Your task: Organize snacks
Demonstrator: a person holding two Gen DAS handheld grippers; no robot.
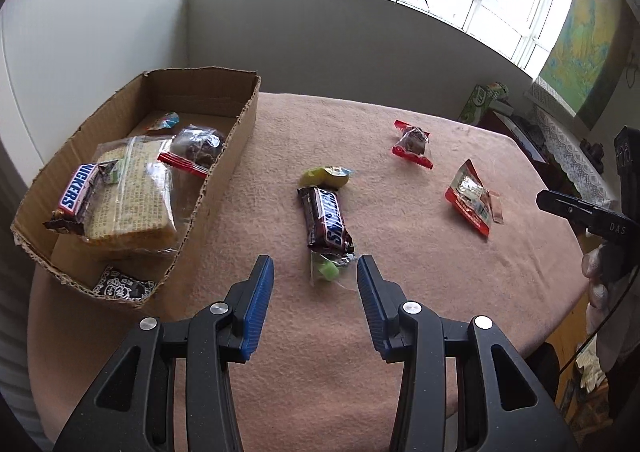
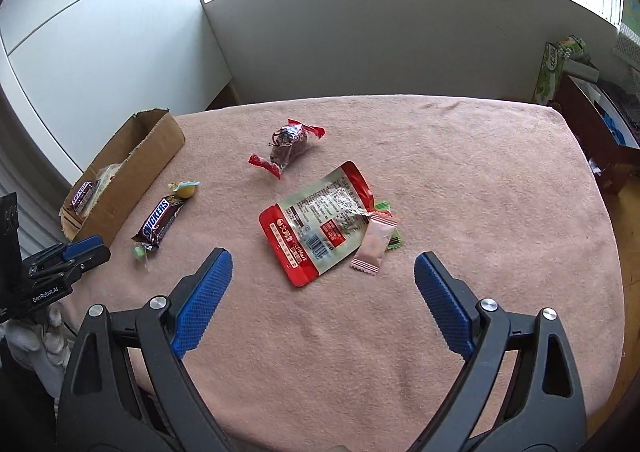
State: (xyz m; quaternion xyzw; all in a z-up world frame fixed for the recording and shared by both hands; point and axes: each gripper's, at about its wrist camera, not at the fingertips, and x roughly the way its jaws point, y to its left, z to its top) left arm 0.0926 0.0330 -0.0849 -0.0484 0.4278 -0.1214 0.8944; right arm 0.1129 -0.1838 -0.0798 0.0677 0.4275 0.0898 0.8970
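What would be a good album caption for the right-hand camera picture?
Open right gripper hovers above a red snack pouch on the pink tablecloth, cardboard box waiting at left.

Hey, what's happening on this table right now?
A person is sorting snacks into a cardboard box with a pair of tongs in each hand. Both are open and empty. The left tongs hover near a Snickers bar and a small green candy; the right tongs hover near a red-edged pouch. The box already holds another Snickers and some wafers.
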